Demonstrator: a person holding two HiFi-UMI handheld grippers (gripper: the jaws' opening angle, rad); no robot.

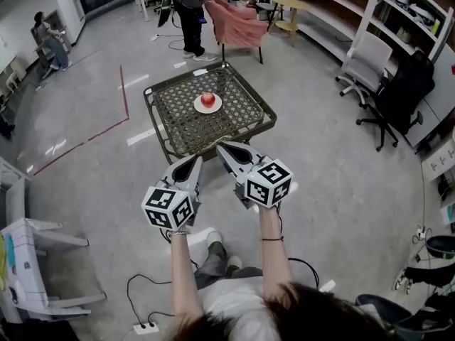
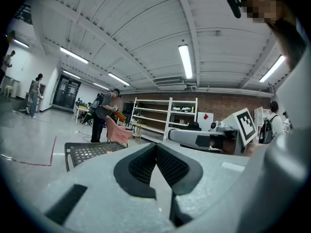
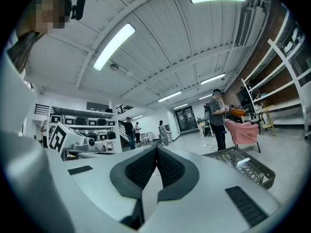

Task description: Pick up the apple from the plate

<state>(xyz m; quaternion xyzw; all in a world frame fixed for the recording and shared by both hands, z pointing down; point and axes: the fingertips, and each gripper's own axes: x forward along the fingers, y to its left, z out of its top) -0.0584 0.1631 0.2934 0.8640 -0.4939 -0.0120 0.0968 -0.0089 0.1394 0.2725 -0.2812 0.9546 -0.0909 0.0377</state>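
Head view first: close to me I see my two arms held out, and each hand holds a claw. The left claw [image 1: 193, 163] has its two jaws pressed together, and nothing is between them. The right claw [image 1: 226, 150] is the same, jaws together and empty. The left gripper view and the right gripper view both show the dark pads meeting at the tip. Both claws point level, out over the floor [image 1: 334, 162], and they touch nothing.

A bit farther out stands the low worktop [image 1: 178, 130] with its wire mesh top. The tip of the right claw is just at its near edge. The tip of the left claw sits a little farther back.

In the middle of the worktop lies a white plate [image 1: 197, 108], and the red apple [image 1: 207, 99] sits on it. So the apple is straight ahead of me and lower than the claws. It lies between the lines of the two claws, a bit to the left of the right tip. I think the right claw is the nearer one. The apple is round, so I can come at it from any side. But the jaws must open first, and the claw must go forward and down.

Far behind, a person [image 1: 189, 13] stands by a chair with a pink cloth [image 1: 234, 21]. Shelves [image 1: 334, 16] run along the wall.
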